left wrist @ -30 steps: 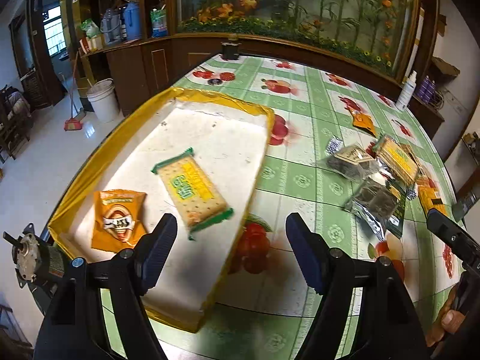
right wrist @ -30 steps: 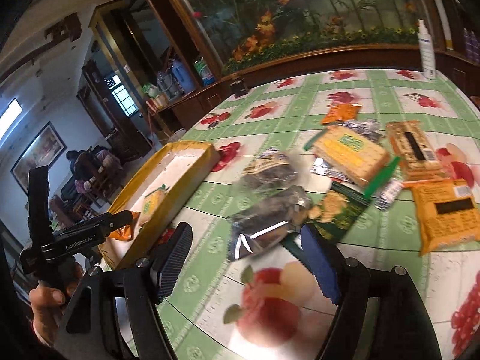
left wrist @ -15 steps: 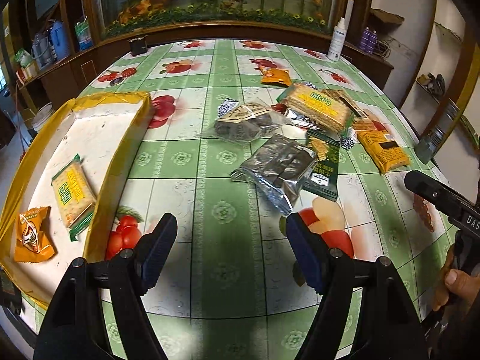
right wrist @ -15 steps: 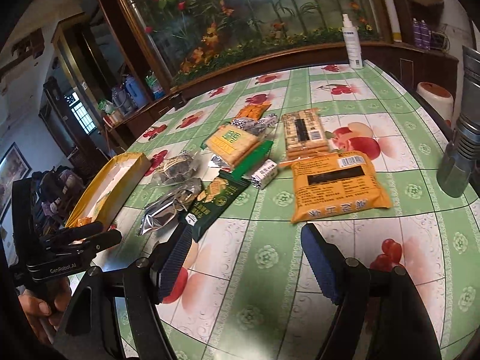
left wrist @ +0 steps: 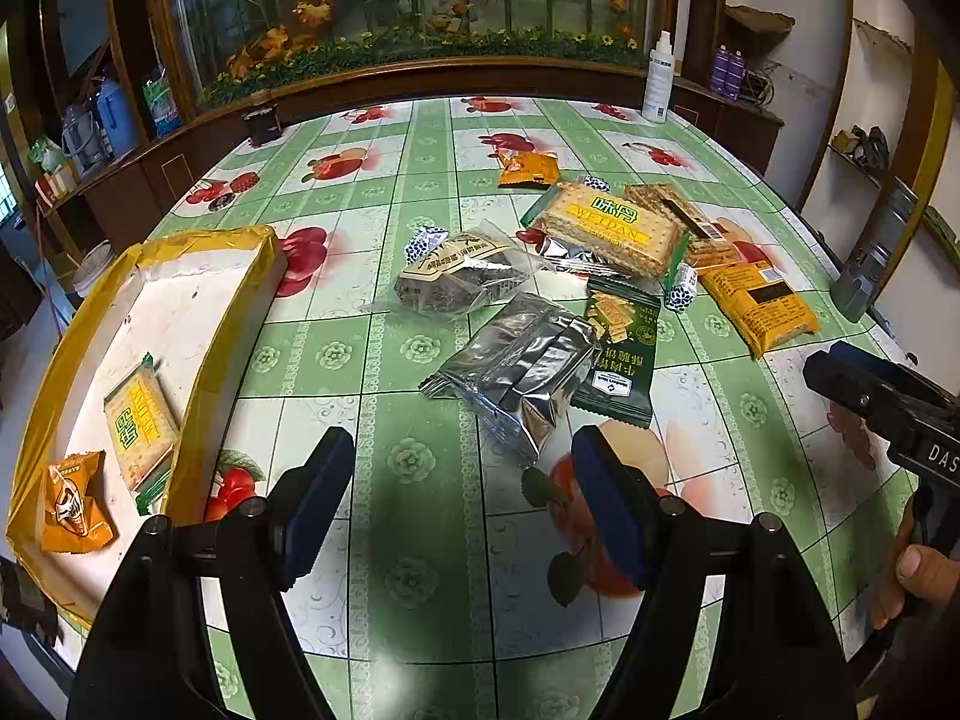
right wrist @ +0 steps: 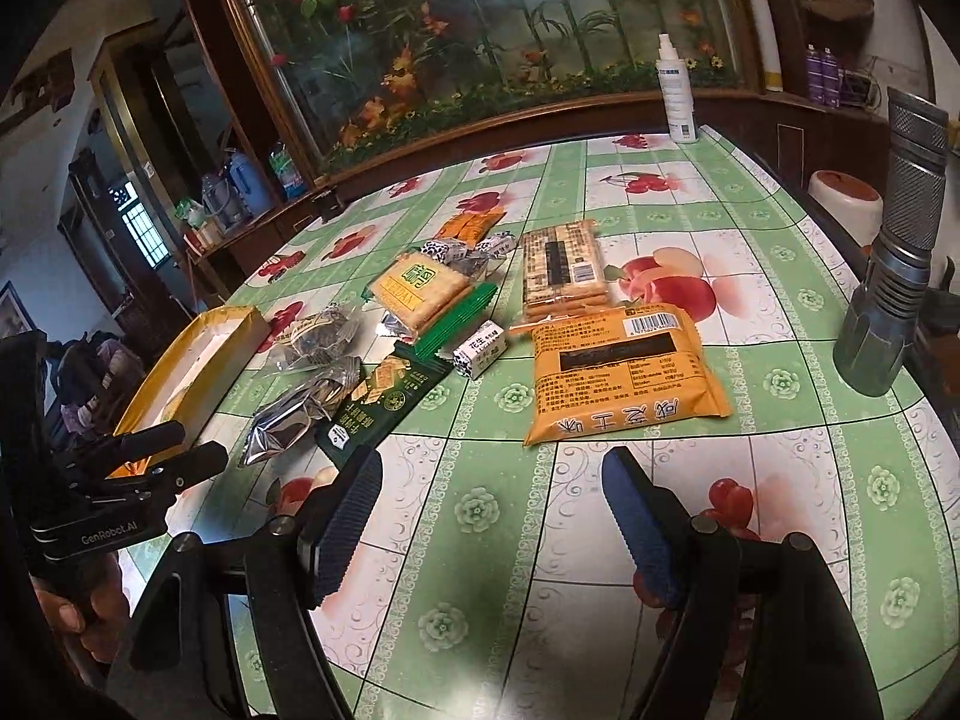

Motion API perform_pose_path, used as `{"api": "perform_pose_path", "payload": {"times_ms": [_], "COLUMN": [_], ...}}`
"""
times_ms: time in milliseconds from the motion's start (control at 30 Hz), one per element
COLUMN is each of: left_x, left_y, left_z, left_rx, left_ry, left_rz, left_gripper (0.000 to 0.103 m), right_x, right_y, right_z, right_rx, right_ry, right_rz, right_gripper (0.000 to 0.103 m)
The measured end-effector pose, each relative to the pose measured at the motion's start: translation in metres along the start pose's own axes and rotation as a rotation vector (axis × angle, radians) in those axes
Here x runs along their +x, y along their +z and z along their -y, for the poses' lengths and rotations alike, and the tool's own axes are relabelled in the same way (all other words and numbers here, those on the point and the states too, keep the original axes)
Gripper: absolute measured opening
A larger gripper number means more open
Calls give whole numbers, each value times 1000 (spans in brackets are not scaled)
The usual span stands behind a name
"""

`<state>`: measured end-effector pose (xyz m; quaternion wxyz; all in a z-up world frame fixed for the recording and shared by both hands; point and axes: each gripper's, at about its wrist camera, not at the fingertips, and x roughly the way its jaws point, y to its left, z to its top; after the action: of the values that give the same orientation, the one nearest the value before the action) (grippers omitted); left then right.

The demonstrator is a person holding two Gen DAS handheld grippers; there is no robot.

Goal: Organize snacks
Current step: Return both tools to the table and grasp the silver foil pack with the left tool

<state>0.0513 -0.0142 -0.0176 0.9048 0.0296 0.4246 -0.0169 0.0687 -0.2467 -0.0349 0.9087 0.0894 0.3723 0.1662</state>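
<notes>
Left gripper [left wrist: 462, 501] released, nothing between its pads — it hangs over the green fruit-patterned tablecloth [left wrist: 420, 588] just short of a crinkled silver foil packet [left wrist: 522, 372]. Right gripper [right wrist: 489, 519] likewise released and empty, near a large orange snack bag [right wrist: 618, 372]. Remaining snacks lie mid-table. At the table's left edge, a yellow-rimmed white tray [left wrist: 180, 300] holds a yellow cracker pack [left wrist: 141, 420] and a small orange sachet [left wrist: 72, 501].

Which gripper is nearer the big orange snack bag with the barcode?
Right. The right gripper hangs open just short of the orange bag, almost facing it. The left gripper is off to the bag's left, facing the silver foil packet instead.
</notes>
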Motion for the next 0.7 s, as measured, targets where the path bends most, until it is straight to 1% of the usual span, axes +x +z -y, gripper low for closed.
{"api": "perform_pose_path", "payload": {"times_ms": [100, 267, 367, 533, 700], "left_x": [5, 14, 20, 36, 49], "left_y": [2, 7, 14, 24, 35], "left_z": [1, 3, 0, -5, 5], "left_rx": [4, 36, 33, 37, 98], "left_ry": [-1, -44, -66, -122, -186], "left_rz": [-6, -4, -7, -45, -70], "left_gripper": [75, 75, 75, 75, 75], "right_x": [3, 13, 21, 35, 52], "right_y": [1, 8, 18, 33, 45], "right_z": [4, 18, 25, 29, 34], "right_rx": [-2, -2, 1, -28, -63], "right_ry": [-24, -78, -110, -160, -216], "right_rz": [-9, -26, -40, -50, -80], "right_gripper": [79, 81, 82, 85, 85]}}
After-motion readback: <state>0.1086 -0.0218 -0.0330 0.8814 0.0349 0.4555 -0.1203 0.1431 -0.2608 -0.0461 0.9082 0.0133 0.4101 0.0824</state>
